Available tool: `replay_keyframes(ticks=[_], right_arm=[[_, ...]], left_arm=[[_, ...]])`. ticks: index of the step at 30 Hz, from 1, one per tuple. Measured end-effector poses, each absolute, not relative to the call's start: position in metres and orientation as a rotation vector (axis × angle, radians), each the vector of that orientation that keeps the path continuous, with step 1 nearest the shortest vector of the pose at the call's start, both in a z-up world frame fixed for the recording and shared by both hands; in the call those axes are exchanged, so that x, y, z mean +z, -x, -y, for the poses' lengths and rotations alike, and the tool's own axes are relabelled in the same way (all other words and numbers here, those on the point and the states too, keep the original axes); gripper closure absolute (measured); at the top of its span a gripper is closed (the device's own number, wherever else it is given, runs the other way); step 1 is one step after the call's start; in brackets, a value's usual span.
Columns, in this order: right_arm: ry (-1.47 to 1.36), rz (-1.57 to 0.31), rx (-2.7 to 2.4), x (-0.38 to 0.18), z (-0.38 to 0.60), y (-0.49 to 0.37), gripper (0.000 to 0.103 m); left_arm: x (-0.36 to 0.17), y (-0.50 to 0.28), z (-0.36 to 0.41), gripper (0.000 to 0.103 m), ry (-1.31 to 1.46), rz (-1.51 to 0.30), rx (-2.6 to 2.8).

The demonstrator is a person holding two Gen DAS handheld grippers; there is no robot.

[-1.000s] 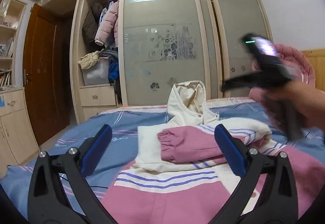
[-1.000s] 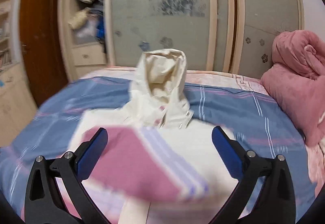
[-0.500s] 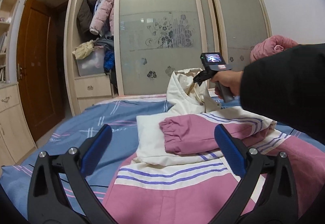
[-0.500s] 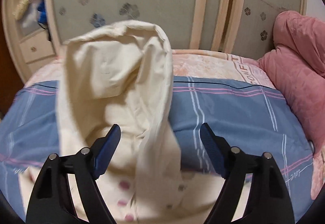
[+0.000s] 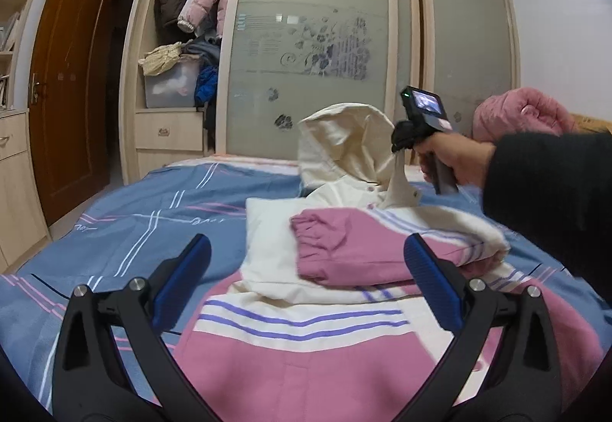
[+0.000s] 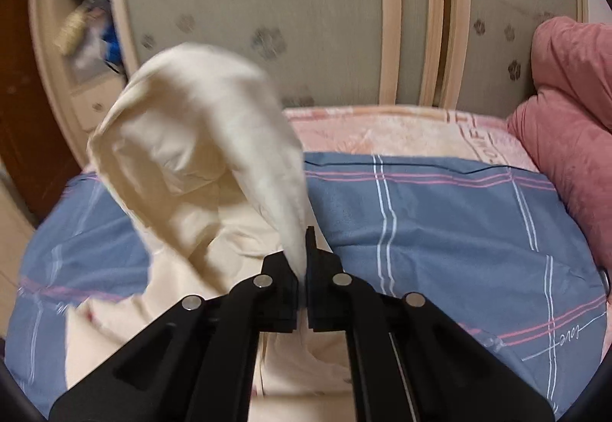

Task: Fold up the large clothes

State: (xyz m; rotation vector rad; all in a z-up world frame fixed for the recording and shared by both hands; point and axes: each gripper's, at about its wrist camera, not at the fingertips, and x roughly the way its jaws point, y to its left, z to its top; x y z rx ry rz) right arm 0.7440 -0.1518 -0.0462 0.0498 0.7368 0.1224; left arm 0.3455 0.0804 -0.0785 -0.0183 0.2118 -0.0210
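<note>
A pink and cream hooded jacket (image 5: 306,338) with purple stripes lies on the bed, one pink sleeve (image 5: 352,250) folded across its chest. Its cream hood (image 5: 344,142) stands up at the far end. My left gripper (image 5: 302,284) is open and empty, hovering above the jacket's body. My right gripper (image 6: 304,261) is shut on the hood's edge (image 6: 283,204) and holds it lifted; it also shows in the left wrist view (image 5: 401,144), gripped by a hand.
The bed has a blue plaid cover (image 5: 145,223). A pink quilt (image 6: 566,108) is bundled at the right. A wardrobe with frosted sliding doors (image 5: 313,51) stands behind the bed, its left bay open with hanging coats. A brown door (image 5: 65,85) is at the left.
My right gripper moved forward to the hood, closed on its edge and lifted it. My left gripper stayed open over the jacket.
</note>
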Motion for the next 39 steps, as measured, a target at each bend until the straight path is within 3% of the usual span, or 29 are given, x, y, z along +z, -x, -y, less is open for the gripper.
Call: replay_keyframes(ticks=[6,11,12,15,17,18,20,27,39], right_arm=[[-0.163,-0.683,0.140,-0.065,0.207,-0.652,0.100],[-0.285,-0.734,0.106,-0.120,0.250,-0.609,0.097],[-0.302,-0.756,0.103,-0.134,0.254,-0.604,0.085],[-0.301,-0.713,0.133,-0.137,0.251,-0.576,0.068],[-0.373,-0.646,0.167,-0.123,0.252,-0.538,0.029],[-0.426,-0.590,0.175,-0.115,0.253,-0.510,0.017],[-0.500,-0.494,0.178,-0.102,0.256,-0.456,0.011],[-0.659,-0.360,0.239,-0.093,0.256,-0.334,0.008],[-0.755,-0.359,0.393,-0.088,0.252,-0.346,0.008]], left_arm=[[-0.075,-0.338,-0.070,0.002,-0.001,-0.207,-0.032],[-0.077,-0.339,-0.069,0.002,0.076,-0.263,-0.102],[-0.077,-0.338,-0.069,0.002,0.088,-0.272,-0.114],[-0.078,-0.337,-0.067,0.002,0.103,-0.286,-0.135],[-0.080,-0.337,-0.066,0.002,0.110,-0.306,-0.142],[-0.080,-0.336,-0.066,0.002,0.123,-0.314,-0.153],[-0.082,-0.337,-0.070,0.002,0.167,-0.327,-0.174],[-0.099,-0.361,-0.090,0.002,0.425,-0.441,-0.258],[-0.130,-0.398,-0.139,0.002,1.040,-0.533,-0.544]])
